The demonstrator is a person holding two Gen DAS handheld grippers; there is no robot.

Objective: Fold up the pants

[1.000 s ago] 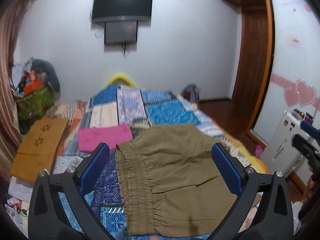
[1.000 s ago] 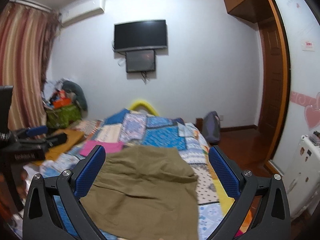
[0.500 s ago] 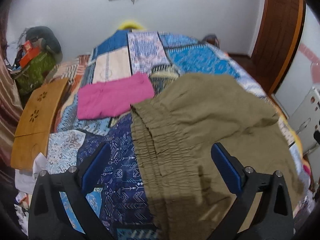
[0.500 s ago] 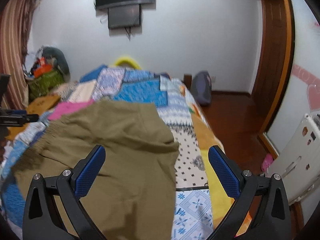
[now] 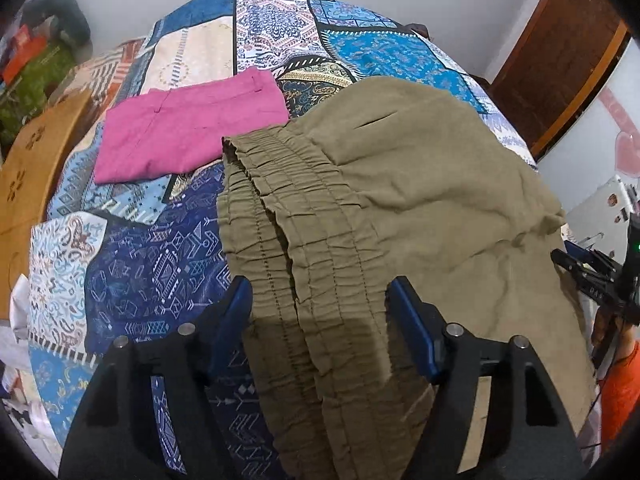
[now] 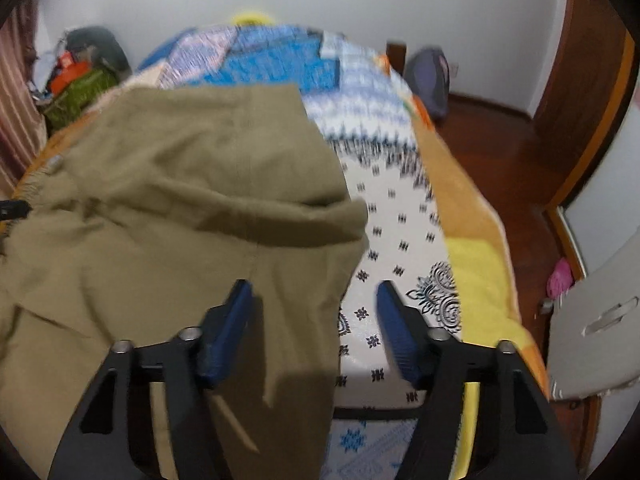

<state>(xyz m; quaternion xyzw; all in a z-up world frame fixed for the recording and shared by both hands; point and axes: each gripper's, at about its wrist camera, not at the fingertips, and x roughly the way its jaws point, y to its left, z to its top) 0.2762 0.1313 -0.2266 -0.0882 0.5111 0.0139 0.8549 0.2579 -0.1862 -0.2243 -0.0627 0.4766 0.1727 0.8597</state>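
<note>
Cloth rules here: the soft, light olive-green elastic-waist pants (image 5: 400,208) lie rumpled at the patchwork bedspread's (image 5: 152,264) near edge. Left gripper (image 5: 320,320), jaws wide, straddles the waistband; right gripper (image 6: 314,320), equally wide, straddles the leg's edge—probably good pinch points.

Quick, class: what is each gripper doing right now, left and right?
Left gripper: open, straddling the olive pants waistband.
Right gripper: open, holding nothing.
</note>
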